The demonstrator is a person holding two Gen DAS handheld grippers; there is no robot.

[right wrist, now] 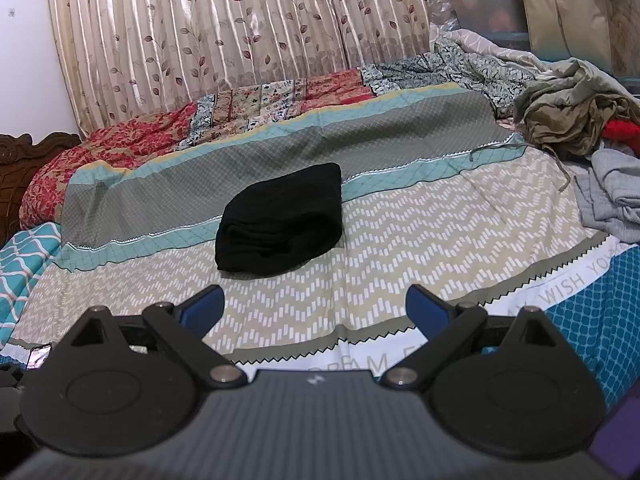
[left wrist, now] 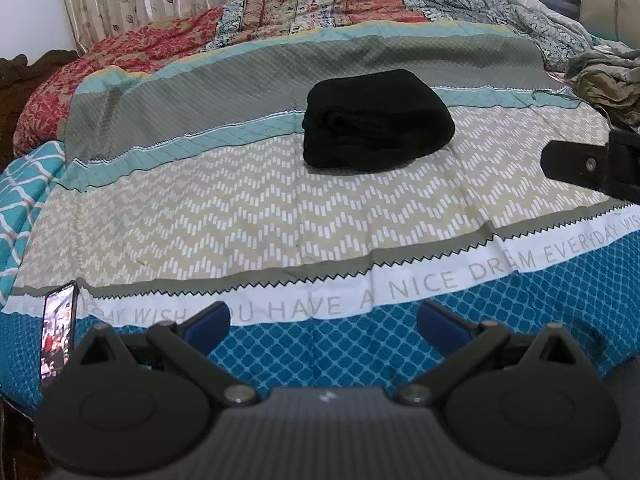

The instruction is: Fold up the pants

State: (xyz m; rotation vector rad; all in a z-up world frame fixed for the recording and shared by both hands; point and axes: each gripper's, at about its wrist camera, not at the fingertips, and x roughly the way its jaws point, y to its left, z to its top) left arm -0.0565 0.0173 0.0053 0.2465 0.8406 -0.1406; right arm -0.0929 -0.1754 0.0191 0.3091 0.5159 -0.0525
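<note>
Pants (left wrist: 378,120) are lying folded, soft and floppy, on the bed (left wrist: 240,216). You are holding the left gripper (left wrist: 322,320) and right gripper (right wrist: 314,308) wide open, empty; try pinching the thick folded edge.

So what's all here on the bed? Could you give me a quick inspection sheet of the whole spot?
Surface: patterned bedsheet, flat, lettering along the near edge.
Job's things: black pants folded into a compact bundle, mid-bed.
Clutter: pile of loose clothes at right; phone with lit screen at left edge.
Grippers: left tongs and right tongs both open, empty, apart from the pants.
Cables: nothing seen.
Surroundings: leaf-print curtain, floral quilt, storage boxes.
</note>
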